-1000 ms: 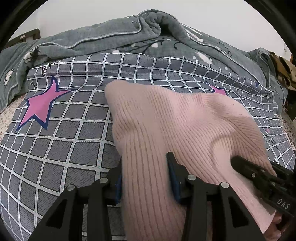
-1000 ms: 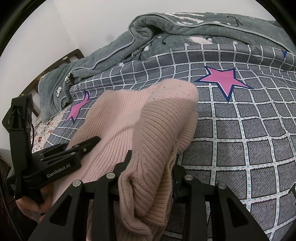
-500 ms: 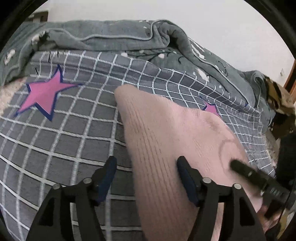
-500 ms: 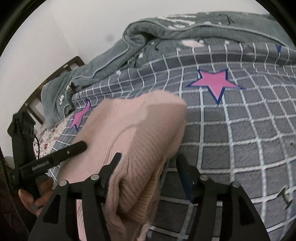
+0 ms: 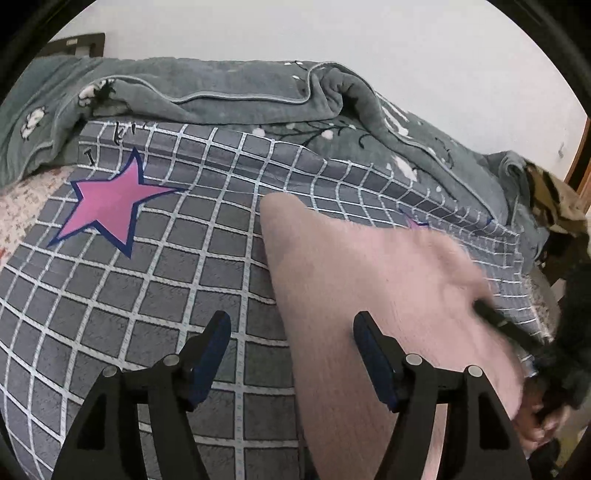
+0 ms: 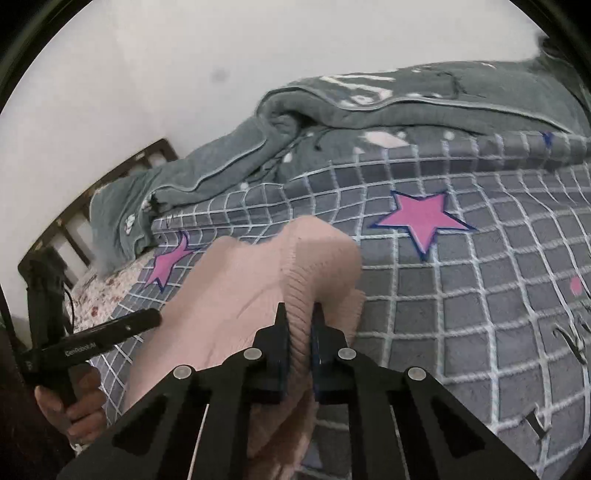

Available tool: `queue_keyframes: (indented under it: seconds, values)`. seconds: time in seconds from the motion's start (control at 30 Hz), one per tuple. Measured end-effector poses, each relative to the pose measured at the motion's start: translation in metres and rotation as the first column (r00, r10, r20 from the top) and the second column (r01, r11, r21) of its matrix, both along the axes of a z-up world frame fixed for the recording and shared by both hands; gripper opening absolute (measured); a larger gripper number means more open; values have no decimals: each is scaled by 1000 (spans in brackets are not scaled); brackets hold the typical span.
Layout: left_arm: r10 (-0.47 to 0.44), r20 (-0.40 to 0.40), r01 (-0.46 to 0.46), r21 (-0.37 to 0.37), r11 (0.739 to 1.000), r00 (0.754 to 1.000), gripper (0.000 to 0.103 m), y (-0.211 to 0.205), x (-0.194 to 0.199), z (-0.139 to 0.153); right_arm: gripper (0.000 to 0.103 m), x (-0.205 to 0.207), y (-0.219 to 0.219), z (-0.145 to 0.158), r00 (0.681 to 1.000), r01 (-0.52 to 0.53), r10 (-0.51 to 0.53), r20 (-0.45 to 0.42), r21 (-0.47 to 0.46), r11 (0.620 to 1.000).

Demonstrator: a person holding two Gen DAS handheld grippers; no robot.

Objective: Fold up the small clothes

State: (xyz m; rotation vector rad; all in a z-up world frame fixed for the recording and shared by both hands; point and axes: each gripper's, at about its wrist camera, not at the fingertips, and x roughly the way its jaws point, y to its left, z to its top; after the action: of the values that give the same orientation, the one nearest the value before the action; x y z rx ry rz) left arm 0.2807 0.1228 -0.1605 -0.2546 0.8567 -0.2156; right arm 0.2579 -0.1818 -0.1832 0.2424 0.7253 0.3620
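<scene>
Pink ribbed knit garment [image 5: 369, 295] is lying on my grid-pattern bed cover [image 5: 166, 295], near side of the bed, running from the near edge out toward the middle. Its far end is rounded and sits between the two pink stars; the left star [image 5: 107, 206] is well clear of it, the right star [image 6: 424, 218] is just beyond its far right corner. My right gripper [image 6: 299, 325] has just clamped down: its jaws are pinched tight on a raised fold of the knit on the garment's right edge, ribbing bunched between the pads, the fold standing up off the cover there. My left gripper [image 5: 291, 332] has jaws spread wide and grips nothing; the garment's left edge runs through the gap, the right finger [image 5: 373, 354] is over the pink fabric, the left finger [image 5: 210, 350] is over bare cover, and I can't tell if either pad touches cloth. From the right wrist view the left tool's black fingertip points in over the garment's left edge, with the person's hand [image 6: 74, 402] wrapped round its handle. The garment's right part is motion-blurred in the left view. Far side: rumpled grey-green blanket [image 5: 240, 96] heaped along the white wall [image 5: 332, 33], dark wooden headboard [image 6: 74, 221] at far left, floral sheet [image 6: 103, 295] exposed at the cover's left edge.
</scene>
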Motion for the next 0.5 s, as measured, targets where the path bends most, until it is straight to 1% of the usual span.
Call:
queue_keyframes:
  seconds: [0.03,0.07,0.1,0.17,0.23,0.3,0.33,0.4,0.43,0.5]
  values:
    - [-9,-10,9,-21,1000,1000,67,-1,0,0,10,3,3,-10,999,11,-12,-40,-37,999]
    - [-15,-19,15,-29,999,1000,67,-2,-1,0,13,8,6,-23,996,10,-15,-91,-62,998]
    - [-19,-23,18,-30,999,1000,67,-4,-2,-1,15,8,7,-30,994,16,-23,-106,-69,998]
    - [-35,-27,35,-11,999,999,67,-9,-11,1,26,1,1,-19,997,31,-34,-73,-47,998]
    - [-56,-26,56,11,998,998,67,-14,-22,1,30,-8,-8,-4,998,34,-34,-52,1,999]
    - [-74,-24,75,32,997,997,67,-18,-35,2,34,-22,-12,8,999,34,-33,-22,19,999]
    - [-79,-23,80,35,996,997,67,-20,-42,2,38,-32,-9,13,1000,9,-9,-9,12,1000]
    - [-111,-23,112,26,993,994,67,-22,-60,4,39,-53,-2,16,999,-53,54,5,-22,998]
    - [-122,-23,123,23,992,992,67,-23,-65,5,40,-62,1,15,997,-78,78,7,-38,996]
    - [-179,-31,180,24,983,983,70,-29,-81,3,42,-81,5,9,990,-140,141,6,-66,988]
